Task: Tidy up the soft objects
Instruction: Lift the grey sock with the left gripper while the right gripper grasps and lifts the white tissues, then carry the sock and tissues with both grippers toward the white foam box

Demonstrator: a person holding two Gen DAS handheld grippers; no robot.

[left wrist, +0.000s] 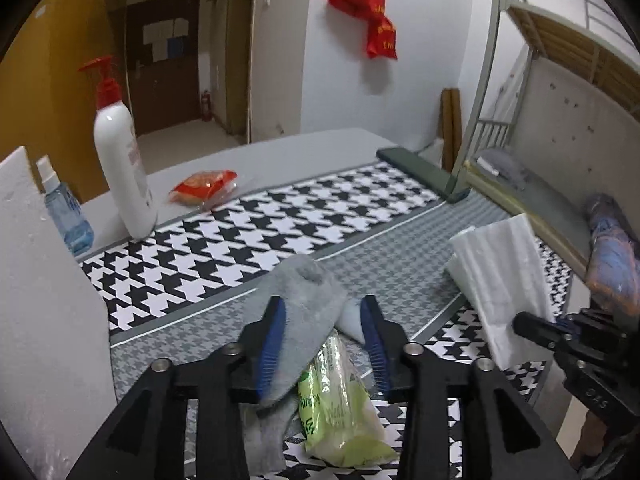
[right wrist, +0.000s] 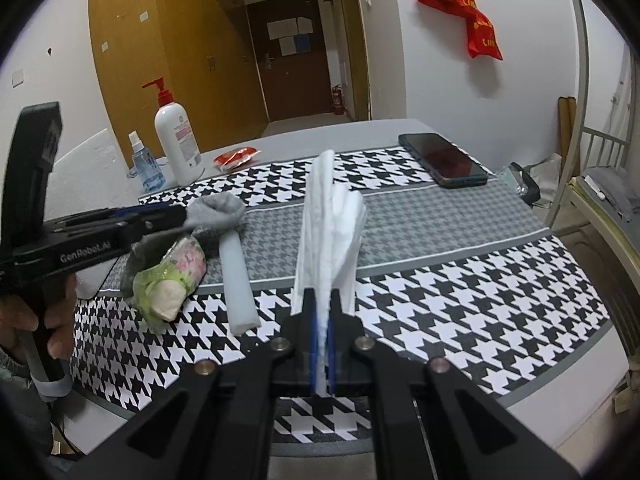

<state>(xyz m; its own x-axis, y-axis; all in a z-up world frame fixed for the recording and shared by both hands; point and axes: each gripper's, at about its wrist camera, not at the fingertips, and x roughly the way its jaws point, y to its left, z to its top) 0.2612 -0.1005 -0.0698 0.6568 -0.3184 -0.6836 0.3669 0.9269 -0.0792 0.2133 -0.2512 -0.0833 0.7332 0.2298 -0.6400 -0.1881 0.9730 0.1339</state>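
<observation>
The soft things are half gathered, I'd say. A grey sock (left wrist: 296,320), a green tissue pack (left wrist: 340,404) and a white foam stick (right wrist: 238,280) lie bunched together at the lower centre of the left wrist view and the left middle of the right wrist view, the sock draped over the pack and the stick just beside them on the houndstooth mat (right wrist: 460,280). The left gripper (left wrist: 324,340) sits over that heap with its jaws partly open; the sock lies between them, against the left pad, but they do not seem to pinch it, so it looks let go. The right gripper (right wrist: 322,332) has its jaws closed tight on a folded white sheet (right wrist: 328,232), which stands up from them at the centre of its view, apart from the heap. That sheet is what remains to be brought over. Further up the table, a pump bottle (right wrist: 176,140), spray bottle (right wrist: 144,168), red packet (right wrist: 236,158) and phone (right wrist: 444,160) stand well apart from the pile.
</observation>
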